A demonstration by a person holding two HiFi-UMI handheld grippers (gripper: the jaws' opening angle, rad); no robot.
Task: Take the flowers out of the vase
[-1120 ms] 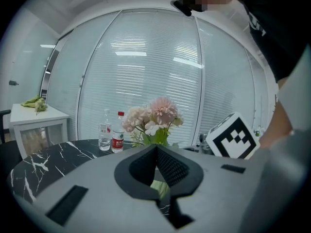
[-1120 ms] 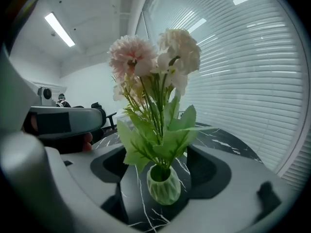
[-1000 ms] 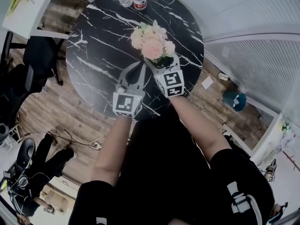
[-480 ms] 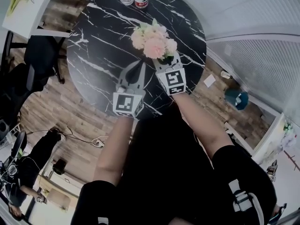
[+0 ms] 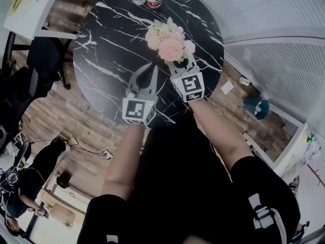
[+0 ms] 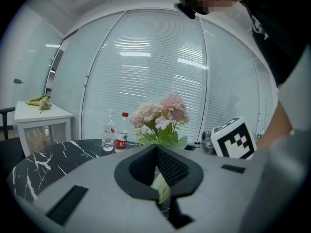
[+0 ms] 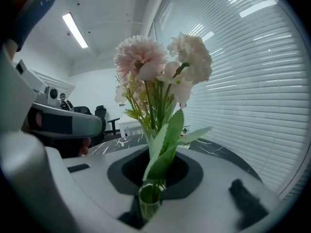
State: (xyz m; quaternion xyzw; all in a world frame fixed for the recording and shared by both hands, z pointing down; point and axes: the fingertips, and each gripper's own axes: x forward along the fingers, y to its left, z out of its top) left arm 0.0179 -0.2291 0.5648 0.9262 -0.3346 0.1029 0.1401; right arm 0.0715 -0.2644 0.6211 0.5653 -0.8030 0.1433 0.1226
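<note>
Glass worried me: my right gripper (image 5: 177,69) was closing its jaws round the small clear glass vase (image 7: 149,205) of pink and cream flowers (image 5: 170,39) on the black marble table (image 5: 111,34). With my left gripper (image 5: 153,68) pinched shut and empty, a slip could've toppled it.
</note>
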